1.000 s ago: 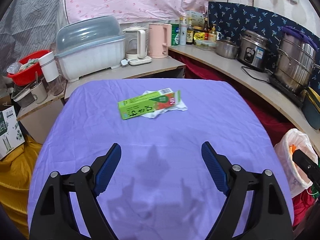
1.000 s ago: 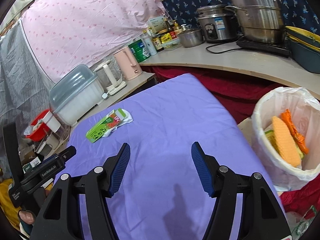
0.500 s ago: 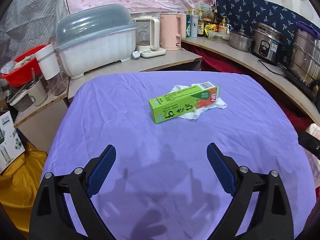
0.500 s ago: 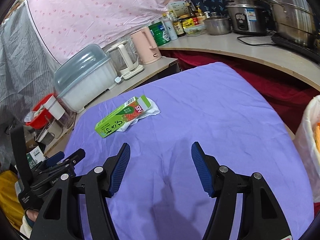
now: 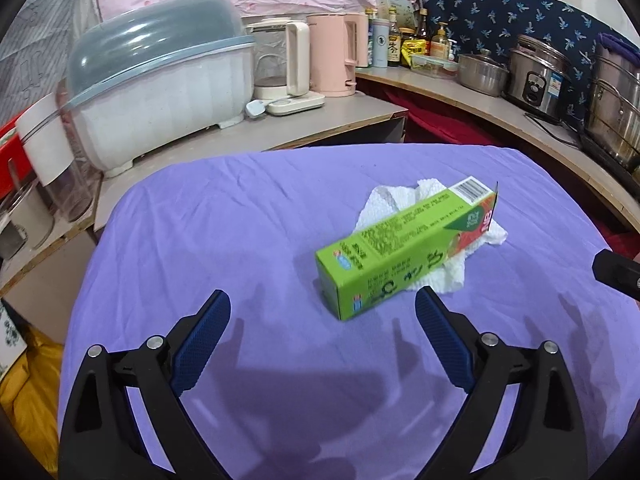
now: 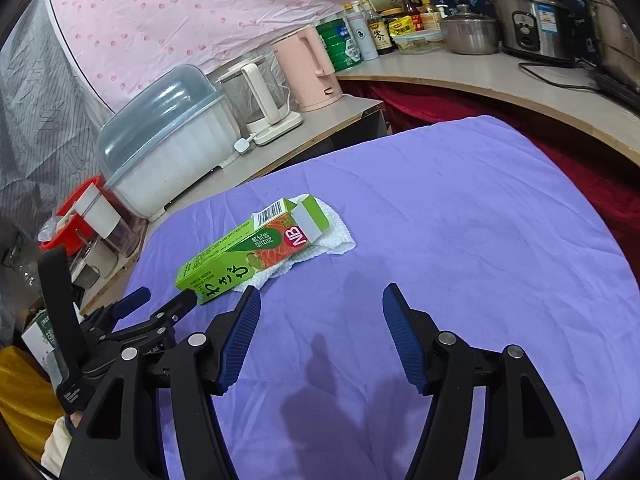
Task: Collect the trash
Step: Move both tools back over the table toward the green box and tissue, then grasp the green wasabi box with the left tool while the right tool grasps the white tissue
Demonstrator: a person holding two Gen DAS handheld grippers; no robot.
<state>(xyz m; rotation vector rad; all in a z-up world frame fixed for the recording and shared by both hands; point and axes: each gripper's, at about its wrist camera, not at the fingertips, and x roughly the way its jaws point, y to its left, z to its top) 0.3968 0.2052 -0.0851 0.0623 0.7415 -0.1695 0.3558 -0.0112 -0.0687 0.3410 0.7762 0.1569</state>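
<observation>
A green carton box (image 5: 404, 246) lies on its side on a crumpled white paper towel (image 5: 384, 204) on the purple tablecloth (image 5: 240, 232). My left gripper (image 5: 322, 312) is open and empty, its fingertips just short of the box's near end. In the right wrist view the box (image 6: 248, 252) and the towel (image 6: 334, 240) lie ahead to the left. My right gripper (image 6: 320, 300) is open and empty over bare cloth. The left gripper also shows in the right wrist view (image 6: 160, 304), close to the box's end.
A covered dish rack (image 5: 160, 80), a glass kettle (image 5: 280, 64) and a pink kettle (image 5: 336, 52) stand on the counter behind the table. Pots and a rice cooker (image 5: 536, 76) line the right counter. A red basin (image 6: 76, 216) sits left.
Both grippers have moved forward toward the box. The left one has closed in until the box sits just ahead of its fingertips. The trash bag has left the right wrist view.
</observation>
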